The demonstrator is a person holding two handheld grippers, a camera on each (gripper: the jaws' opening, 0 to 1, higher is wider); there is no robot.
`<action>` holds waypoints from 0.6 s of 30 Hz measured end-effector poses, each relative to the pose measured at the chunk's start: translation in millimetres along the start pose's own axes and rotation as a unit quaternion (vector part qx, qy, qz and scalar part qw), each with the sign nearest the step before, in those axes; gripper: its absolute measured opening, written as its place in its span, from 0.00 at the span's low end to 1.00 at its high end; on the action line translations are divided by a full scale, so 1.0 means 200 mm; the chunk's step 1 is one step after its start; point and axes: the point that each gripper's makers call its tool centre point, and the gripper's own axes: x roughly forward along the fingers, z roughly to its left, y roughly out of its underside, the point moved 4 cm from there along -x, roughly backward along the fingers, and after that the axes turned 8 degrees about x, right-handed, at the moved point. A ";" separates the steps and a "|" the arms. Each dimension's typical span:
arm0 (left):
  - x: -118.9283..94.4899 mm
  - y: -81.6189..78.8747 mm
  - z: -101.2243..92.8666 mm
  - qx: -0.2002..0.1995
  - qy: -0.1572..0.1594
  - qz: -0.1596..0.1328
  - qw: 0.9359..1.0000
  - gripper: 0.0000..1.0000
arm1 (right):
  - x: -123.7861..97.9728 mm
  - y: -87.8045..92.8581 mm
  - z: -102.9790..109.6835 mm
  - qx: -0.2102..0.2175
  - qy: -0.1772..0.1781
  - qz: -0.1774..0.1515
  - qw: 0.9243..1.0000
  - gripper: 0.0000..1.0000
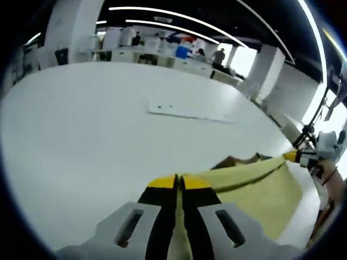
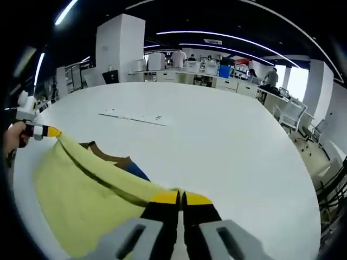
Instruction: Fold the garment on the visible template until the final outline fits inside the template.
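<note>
A yellow garment [image 2: 92, 189] hangs stretched above the white counter [image 2: 217, 146], the left gripper [image 1: 178, 183] and right gripper [image 2: 180, 198] each clamped on an edge. The right gripper view reveals brown and blue fabric beneath the garment; the left gripper view shows a flat white sheet [image 1: 190, 111] beyond it.

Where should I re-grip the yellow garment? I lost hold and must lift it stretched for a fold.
Probably at its two top corners, one from each end: the yellow garment already hangs taut between the left gripper and right gripper, each shut on a corner, edge straight.
</note>
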 end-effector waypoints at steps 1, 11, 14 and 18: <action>0.00 0.00 0.00 -0.002 0.000 0.001 1.000 0.00 | 0.01 0.01 -0.01 0.000 0.000 0.002 1.000 0.00; 0.00 0.04 0.02 -0.010 0.000 0.009 1.000 0.00 | 0.05 0.04 -0.03 -0.006 -0.009 0.019 1.000 0.00; 0.02 0.05 0.04 0.001 0.002 0.008 1.000 0.00 | 0.08 0.05 -0.01 -0.023 -0.033 0.028 0.999 0.00; 0.03 0.04 0.01 0.050 0.014 0.003 0.999 0.00 | 0.08 0.05 -0.01 -0.035 -0.040 0.023 0.998 0.00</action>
